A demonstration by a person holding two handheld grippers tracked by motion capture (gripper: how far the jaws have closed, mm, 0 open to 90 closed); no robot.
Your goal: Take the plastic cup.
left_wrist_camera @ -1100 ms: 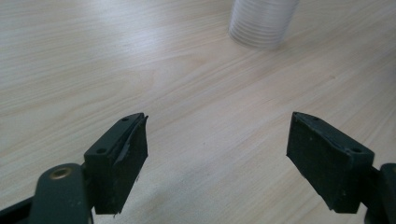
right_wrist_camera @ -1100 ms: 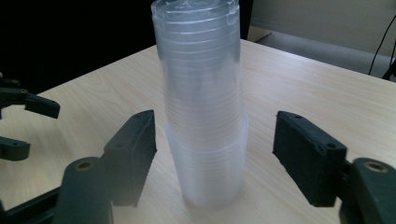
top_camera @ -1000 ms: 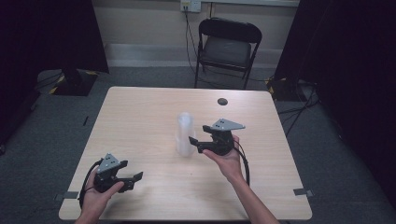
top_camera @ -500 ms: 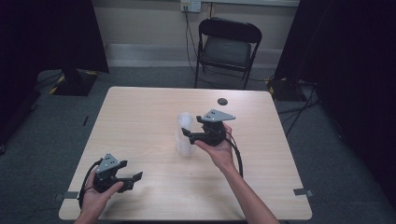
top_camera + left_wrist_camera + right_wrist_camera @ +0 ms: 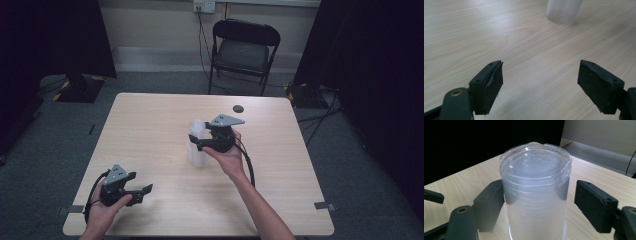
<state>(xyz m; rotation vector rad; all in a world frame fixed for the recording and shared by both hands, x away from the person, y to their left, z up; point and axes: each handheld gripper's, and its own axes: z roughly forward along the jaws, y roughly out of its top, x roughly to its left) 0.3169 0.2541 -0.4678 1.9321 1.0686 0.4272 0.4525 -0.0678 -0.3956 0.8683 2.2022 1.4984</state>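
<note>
Right tool [image 5: 537,202] moved up to cup stack [image 5: 535,192], jaws just opening, unclenched, stack btwn them

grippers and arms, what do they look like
Both the left gripper and right gripper are black, each topped by a grey three-cornered plate and trailing a black cable. Their jaws are blocky black pads with small screw holes. The forearms are bare, no sleeves in view.

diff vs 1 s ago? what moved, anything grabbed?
The right gripper has moved left across the table up to the stack of clear cups, which now stands between its jaws. The jaws have just been opening and one pad is clear of the stack, so no grip yet. Unchanged: the stack itself, the left gripper, open near the front left corner, and the small dark disc.
</note>
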